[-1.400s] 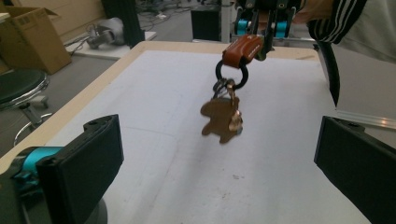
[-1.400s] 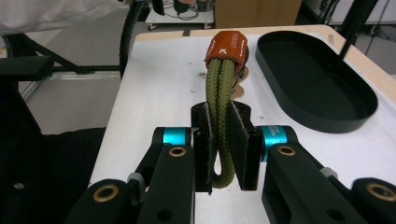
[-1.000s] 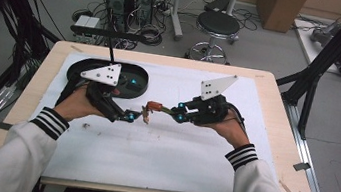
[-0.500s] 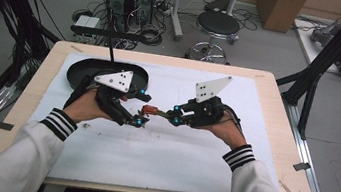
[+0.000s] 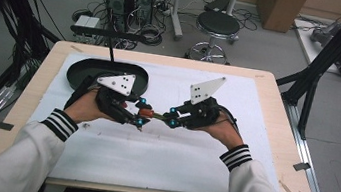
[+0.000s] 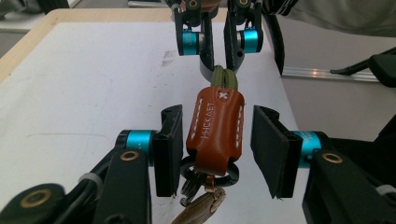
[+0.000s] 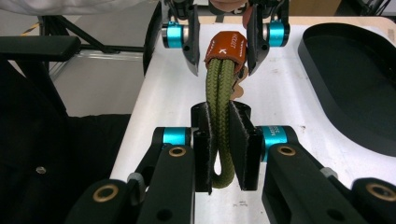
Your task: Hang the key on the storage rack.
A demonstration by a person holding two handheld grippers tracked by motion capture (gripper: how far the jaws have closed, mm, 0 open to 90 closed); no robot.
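handing the key fob across, one gripper to the other

the key fob (image 6: 215, 128) hangs between the two grippers above the white mat (image 5: 266, 119), near the middle of the table (image 5: 281, 157). it is an orange leather tab with white stitching, a green cord loop (image 7: 220, 116) at one end and a metal ring with keys (image 6: 205, 198) at the other.

the right gripper (image 7: 223, 140) is clamped narrow on the cord loop; in its own view both pads press the doubled cord and the bend of the loop pokes out below them. the left gripper (image 6: 217, 149) stands wide, one jaw on each side of the leather tab. its left pad looks to be just touching or just beside the tab, while the right pad has a clear gap.

the step in hand looks like a handover, or a two-handed hold, with the left gripper about to close on the tab. to do it well:

- centre the tab between the left pads first, so they meet it evenly and do not push it sideways.
- close on the flat leather, not on the ring or keys, which would slip and twist.
- keep the right gripper firm on the cord until the left one has a sure hold.
- keep the cord lightly taut and straight, so the tab does not swing.

the black tray (image 5: 81, 71) lies at the far left of the mat, well apart from the fob.
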